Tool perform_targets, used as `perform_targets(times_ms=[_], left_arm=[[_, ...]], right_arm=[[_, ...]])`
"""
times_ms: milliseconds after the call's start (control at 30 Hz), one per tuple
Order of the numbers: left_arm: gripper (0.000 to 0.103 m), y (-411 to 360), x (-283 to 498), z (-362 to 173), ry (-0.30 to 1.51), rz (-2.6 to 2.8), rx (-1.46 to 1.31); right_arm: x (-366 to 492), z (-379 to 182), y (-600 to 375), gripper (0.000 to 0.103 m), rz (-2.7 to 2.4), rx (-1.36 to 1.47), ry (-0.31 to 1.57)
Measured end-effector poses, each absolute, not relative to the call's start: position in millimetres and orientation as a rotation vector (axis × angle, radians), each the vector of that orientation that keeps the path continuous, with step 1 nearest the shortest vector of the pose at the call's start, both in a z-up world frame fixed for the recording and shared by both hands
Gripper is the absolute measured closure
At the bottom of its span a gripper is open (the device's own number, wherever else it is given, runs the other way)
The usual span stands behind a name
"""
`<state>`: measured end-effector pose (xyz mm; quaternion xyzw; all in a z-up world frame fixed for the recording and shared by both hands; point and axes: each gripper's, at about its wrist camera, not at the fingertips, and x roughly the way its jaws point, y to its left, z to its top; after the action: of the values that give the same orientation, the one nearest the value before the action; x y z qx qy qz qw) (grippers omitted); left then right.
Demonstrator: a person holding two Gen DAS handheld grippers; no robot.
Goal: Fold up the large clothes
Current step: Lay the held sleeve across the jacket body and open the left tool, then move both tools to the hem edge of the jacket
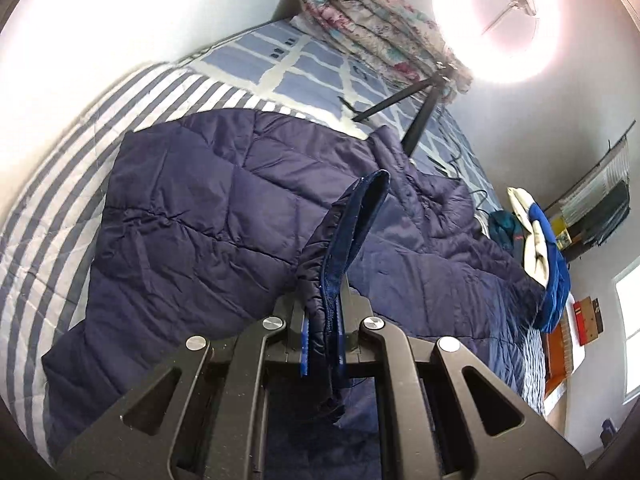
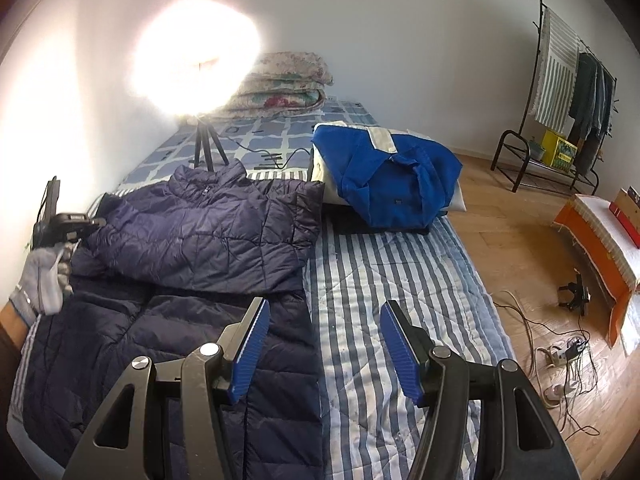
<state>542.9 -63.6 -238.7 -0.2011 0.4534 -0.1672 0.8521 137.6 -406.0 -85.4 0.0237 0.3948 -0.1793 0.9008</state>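
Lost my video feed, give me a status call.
Left gripper shut on the navy puffer jacket's cuff. Right gripper open, empty, over the striped quilt. Jacket partly folded. Blue garment lies clear beyond.

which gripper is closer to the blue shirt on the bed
Right. The right gripper hangs open over the striped bedding, with the blue shirt ahead of it. The left gripper, shut on the navy jacket, is across the jacket, by the wall.

Left gripper is pointing steeply downward over the navy jacket, jaws clamping its elastic cuff. Right gripper is hanging above the jacket's near edge, jaws standing apart, gripping nothing. Gloved left hand is carrying its gripper at the jacket's far side.
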Motion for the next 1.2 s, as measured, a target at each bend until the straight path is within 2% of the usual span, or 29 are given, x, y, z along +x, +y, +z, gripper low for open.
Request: perform_targets(times_ms=[300,333,400,433,467,667,900,967,1033,1100,1200], left_arm=[[0.093,-67.5,552.8,-258.0,0.975,-0.293,-0.32],[0.088,-70.4,553.5,-257.9,0.976,-0.276,-0.286],[0.07,-76.4,553.9,-256.2,0.97,-0.206,-0.187],[0.054,-77.4,554.0,-254.9,0.964,-0.175,-0.155],[0.047,-77.2,553.1,-252.9,0.951,-0.148,-0.128],[0.046,-66.1,542.9,-234.3,0.916,-0.122,-0.107],[0.046,-53.9,499.7,-174.6,0.836,-0.196,-0.06],[0.038,-48.1,475.4,-151.0,0.807,-0.227,-0.028],[0.033,-40.9,451.6,-130.6,0.773,-0.244,0.001],[0.032,-31.3,427.2,-112.5,0.753,-0.256,0.019],[0.022,-9.0,386.3,-90.1,0.737,-0.27,0.0]], right_arm=[[143.0,-91.3,-393.5,0.043,-0.341,0.005,0.829],[142.9,-91.6,-393.3,0.043,-0.341,0.004,0.83],[142.0,-91.0,-393.9,0.043,-0.341,0.011,0.83],[141.4,-90.2,-394.9,0.043,-0.342,0.015,0.83],[141.1,-89.7,-395.3,0.043,-0.343,0.018,0.829],[137.8,-83.4,-394.0,0.043,-0.339,0.018,0.815],[127.8,-72.8,-381.9,0.043,-0.319,-0.014,0.763],[124.5,-71.3,-378.4,0.042,-0.309,-0.026,0.746],[121.5,-71.2,-376.4,0.037,-0.284,-0.03,0.734],[116.7,-73.3,-374.2,0.032,-0.267,-0.045,0.716],[104.4,-81.9,-371.5,0.024,-0.235,-0.073,0.684]])
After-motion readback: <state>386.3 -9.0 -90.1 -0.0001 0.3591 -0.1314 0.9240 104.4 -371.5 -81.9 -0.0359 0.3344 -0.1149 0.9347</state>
